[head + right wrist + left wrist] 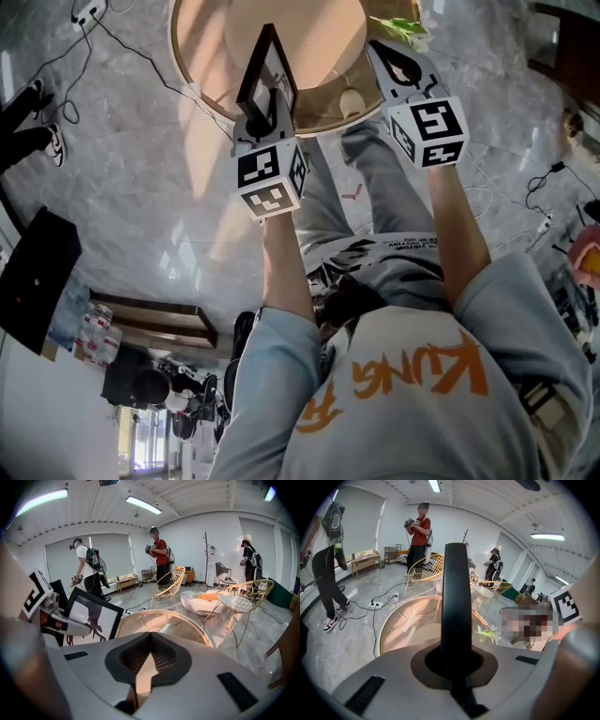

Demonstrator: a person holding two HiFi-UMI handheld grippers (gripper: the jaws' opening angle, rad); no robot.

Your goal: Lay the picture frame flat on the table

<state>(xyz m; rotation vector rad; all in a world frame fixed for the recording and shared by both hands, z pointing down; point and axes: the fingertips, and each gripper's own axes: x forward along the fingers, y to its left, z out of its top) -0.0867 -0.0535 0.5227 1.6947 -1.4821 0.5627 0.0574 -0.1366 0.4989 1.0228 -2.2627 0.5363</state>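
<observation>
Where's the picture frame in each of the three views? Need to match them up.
Head view: black rectangular picture frame at top centre, upright, pinched in the left claw.
Left gripper view: dead centre, seen edge-on as a dark vertical bar between the jaws.
Right gripper view: left of centre, its print facing the camera.
Shared landmark: round tan table with pale rim.

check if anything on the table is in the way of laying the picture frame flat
Nothing visible is. The left tongs hold the picture frame upright over the round table, whose top shows bare beneath it. A green sprig sits by the table's right rim, clear of the frame.
</observation>
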